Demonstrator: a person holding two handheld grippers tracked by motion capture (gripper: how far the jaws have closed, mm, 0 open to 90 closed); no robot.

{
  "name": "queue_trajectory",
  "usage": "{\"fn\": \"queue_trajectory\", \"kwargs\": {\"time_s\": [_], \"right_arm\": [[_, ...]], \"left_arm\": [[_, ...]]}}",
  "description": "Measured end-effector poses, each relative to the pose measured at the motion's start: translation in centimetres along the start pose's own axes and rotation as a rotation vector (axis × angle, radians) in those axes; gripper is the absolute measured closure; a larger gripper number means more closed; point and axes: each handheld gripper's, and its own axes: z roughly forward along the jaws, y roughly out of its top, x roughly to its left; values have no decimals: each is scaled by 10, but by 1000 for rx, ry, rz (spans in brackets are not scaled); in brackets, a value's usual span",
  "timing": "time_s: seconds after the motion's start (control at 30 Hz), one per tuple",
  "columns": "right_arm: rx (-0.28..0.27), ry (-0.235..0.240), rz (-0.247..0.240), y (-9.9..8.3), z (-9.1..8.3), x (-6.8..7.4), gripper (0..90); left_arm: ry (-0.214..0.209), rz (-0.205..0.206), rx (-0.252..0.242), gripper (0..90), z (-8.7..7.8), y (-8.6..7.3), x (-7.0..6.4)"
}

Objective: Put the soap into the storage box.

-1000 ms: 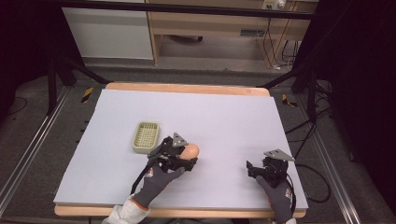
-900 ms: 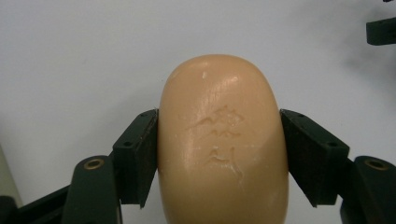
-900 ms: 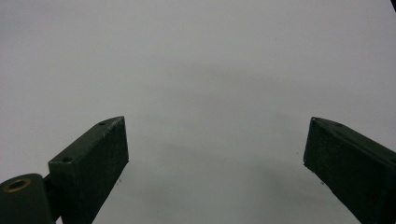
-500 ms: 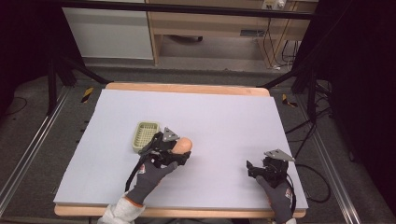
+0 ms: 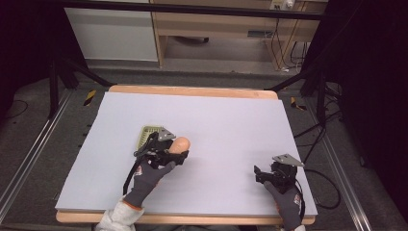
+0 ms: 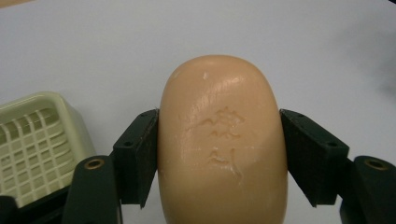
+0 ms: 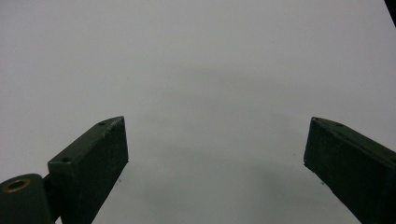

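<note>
1. My left tool (image 5: 179,153) is clamped on the soap bar (image 6: 222,140); in the left gripper view both jaws press flat against the bar's two long sides, with the bar's rounded end sticking out past the jaw tips.
2. The relation that matters: the soap dish (image 6: 39,140) lies just beside the bar, to the left of my left tool in its own view and slightly nearer than the bar's far end. In the high view the dish (image 5: 146,133) sits right behind my left hand (image 5: 149,175), partly hidden by the tool, so the move I judge to be next is a short carry leftward and down.
3. The bar's long axis runs straight along my jaws, pointing away from me. Whether it is lifted off the counter (image 5: 231,120) I cannot tell.
4. The left hand is clearly the nearer one. My right tool (image 5: 269,174) rests well apart near the right front corner, its jaws spread wide over bare counter, gripping nothing.
5. The soap is peach-tan, smooth, oval, with a shallow stamped mark on top. The dish is pale yellow-green with a slatted grid floor.
</note>
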Motion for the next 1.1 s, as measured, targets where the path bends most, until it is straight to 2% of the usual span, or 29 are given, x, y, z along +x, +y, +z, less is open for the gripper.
{"fn": "queue_trajectory", "kwargs": {"time_s": [0.47, 1.1], "right_arm": [[-2, 3, -3, 0, 0, 0, 67], [-6, 0, 5, 1, 0, -1, 66]], "left_arm": [[44, -61, -16, 318, -7, -1, 28], [91, -123, -22, 319, -6, -1, 58]]}}
